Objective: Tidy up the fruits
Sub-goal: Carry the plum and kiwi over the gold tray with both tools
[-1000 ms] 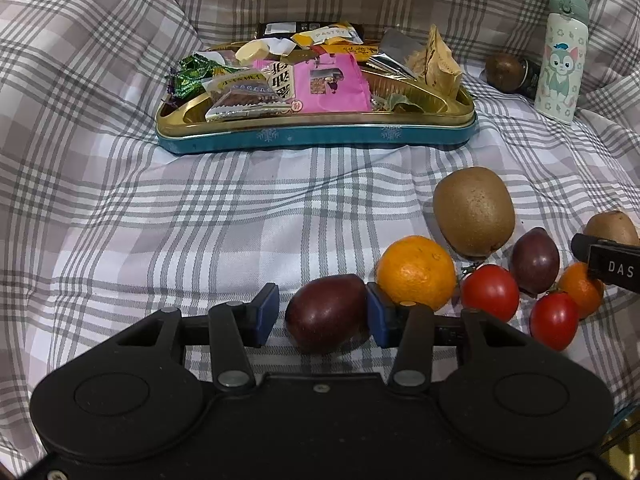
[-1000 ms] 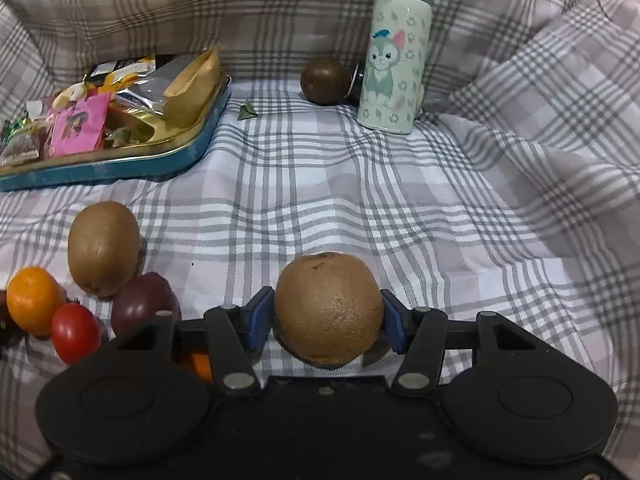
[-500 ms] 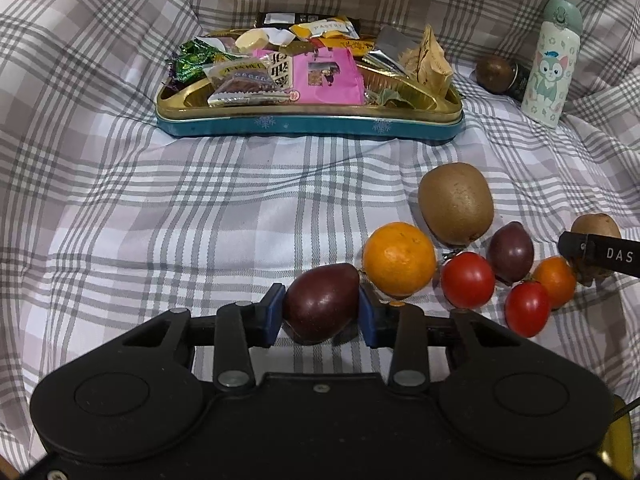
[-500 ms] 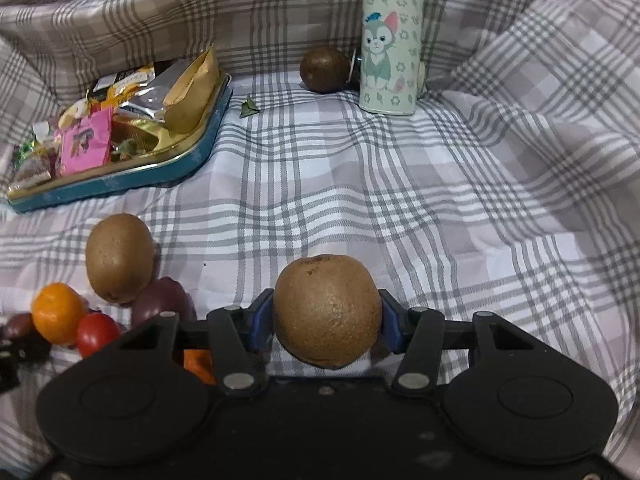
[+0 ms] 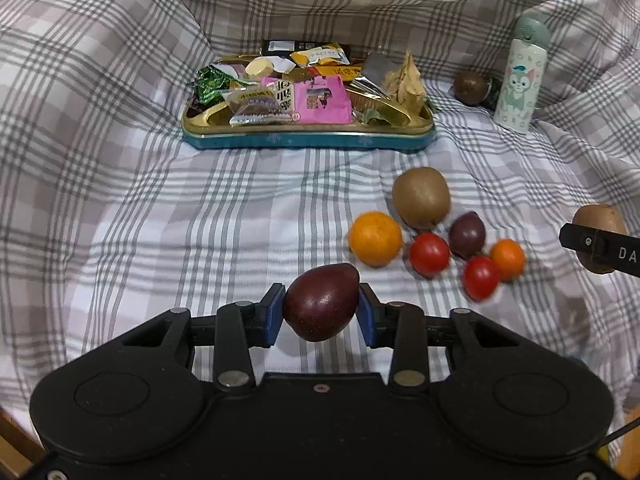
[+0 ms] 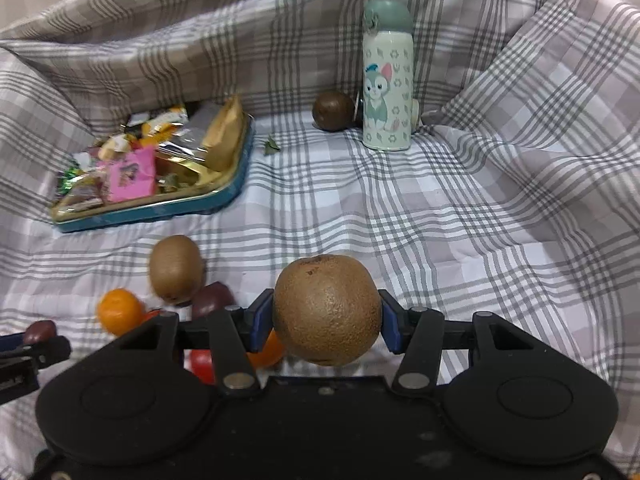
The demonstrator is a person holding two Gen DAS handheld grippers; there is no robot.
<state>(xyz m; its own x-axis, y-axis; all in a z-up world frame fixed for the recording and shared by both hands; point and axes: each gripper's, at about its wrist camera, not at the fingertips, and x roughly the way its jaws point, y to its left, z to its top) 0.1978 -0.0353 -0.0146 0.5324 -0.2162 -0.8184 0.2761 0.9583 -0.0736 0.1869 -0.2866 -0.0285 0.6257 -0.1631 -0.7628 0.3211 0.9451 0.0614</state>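
Observation:
My left gripper (image 5: 321, 314) is shut on a dark purple passion fruit (image 5: 320, 300) and holds it above the plaid cloth. My right gripper (image 6: 326, 320) is shut on a brown kiwi (image 6: 327, 310), also lifted; that kiwi shows at the right edge of the left wrist view (image 5: 598, 220). On the cloth lie a second kiwi (image 5: 421, 197), an orange (image 5: 375, 238), two red tomatoes (image 5: 429, 254), a second passion fruit (image 5: 466, 234) and a small orange fruit (image 5: 508, 259), grouped together.
A teal tin tray (image 5: 308, 140) full of snack packets sits at the back. A cartoon-print bottle (image 5: 520, 80) stands at the back right with a dark round fruit (image 5: 470, 87) beside it. The cloth rises in folds all around.
Both grippers have risen and pulled back with their fruits. The left gripper lifted the passion fruit away from the orange; the fruit group now looks farther off.

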